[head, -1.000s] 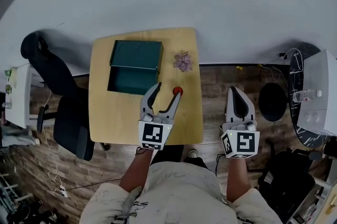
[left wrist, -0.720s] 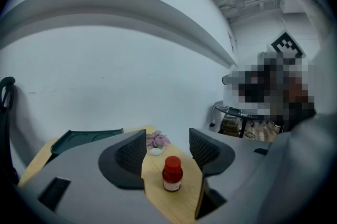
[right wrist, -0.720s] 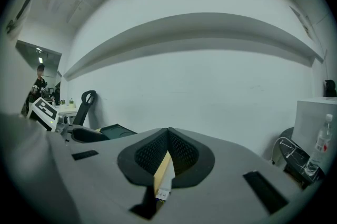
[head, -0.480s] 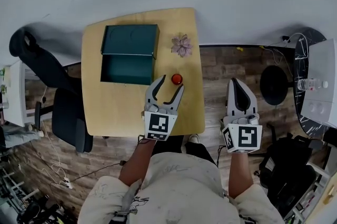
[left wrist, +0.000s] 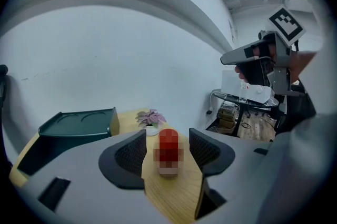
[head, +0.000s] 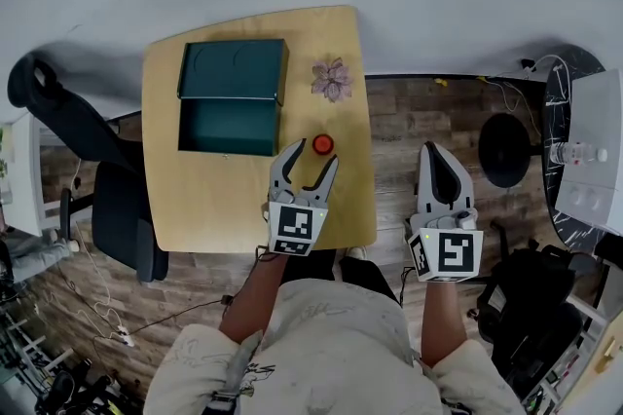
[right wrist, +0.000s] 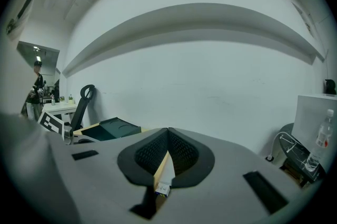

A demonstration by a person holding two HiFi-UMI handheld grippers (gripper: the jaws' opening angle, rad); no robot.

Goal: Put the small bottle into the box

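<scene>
A small bottle (head: 322, 144) with a red cap stands upright near the right edge of the wooden table (head: 214, 199). My left gripper (head: 316, 155) is open, and the bottle (left wrist: 168, 157) stands just ahead between its fingertips, apart from both pads. The dark green box (head: 228, 126) lies open to the left of the bottle, its lid (head: 234, 69) folded back behind it. In the left gripper view the box (left wrist: 79, 128) is at the left. My right gripper (head: 443, 162) hangs over the floor to the right of the table, shut with nothing in it.
A small potted plant (head: 331, 78) with pinkish leaves stands at the table's back right corner, behind the bottle. A black office chair (head: 88, 179) is at the table's left. A round black side table (head: 574, 150) with a white appliance and a water bottle stands far right.
The head view has shifted. My left gripper has edged forward, so the bottle now stands between its open fingertips instead of at the right tip. The right gripper has stayed shut.
</scene>
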